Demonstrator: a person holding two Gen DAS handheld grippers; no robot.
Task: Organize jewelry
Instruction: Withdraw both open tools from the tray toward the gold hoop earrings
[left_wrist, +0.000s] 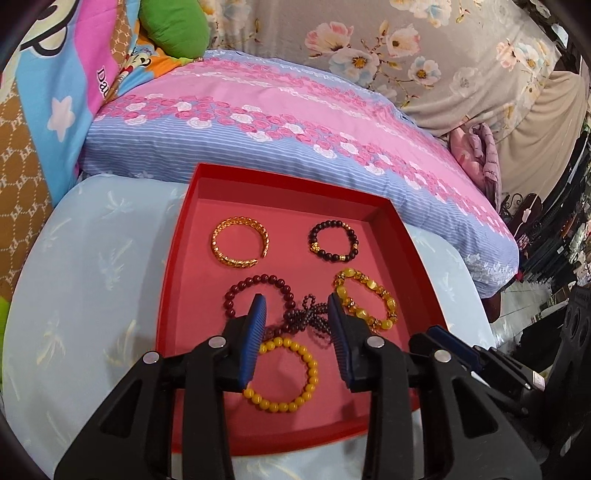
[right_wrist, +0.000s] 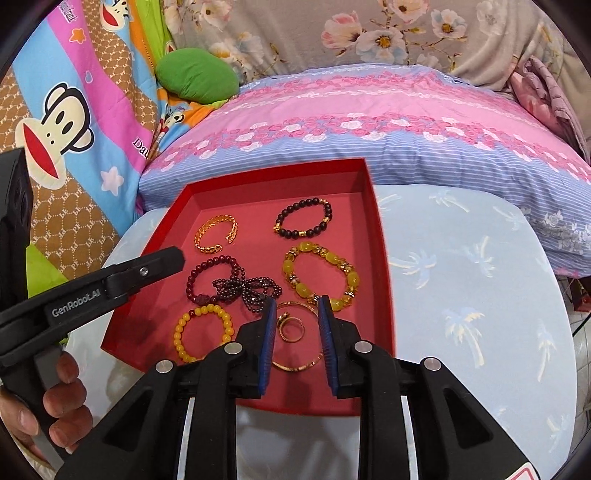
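Resting on a round table (right_wrist: 461, 295) with a pale blue palm-print cover, a shallow red tray (right_wrist: 373, 206) holds all the jewelry.

Tray contents:
- Far row: a gold cuff bangle (left_wrist: 239, 242) on the left, a dark beaded bracelet with gold charms (left_wrist: 333, 240) on the right.
- Middle row: a dark red bead bracelet (left_wrist: 258, 291), a tangled dark bead strand (left_wrist: 308, 321) touching it, and a yellow stone bracelet with gold links (left_wrist: 365, 304).
- Near row: a plain yellow bead bracelet (left_wrist: 284, 371), a thin gold bangle (right_wrist: 299, 363) and a small gold ring (right_wrist: 291, 326) lying inside that bangle.

The left gripper (left_wrist: 297, 314) hangs over the tangled strand with its fingers apart — nothing pressed between them. The right gripper (right_wrist: 297, 306) hangs over the ring and thin bangle, its fingers also apart, a narrower gap, gripping nothing.

Hidden or unclear: the near arc of the dark red bracelet sits behind a left finger; part of the thin bangle is covered by the right fingers. A hand (right_wrist: 55, 406) shows at the left edge of the right wrist view, cut off.
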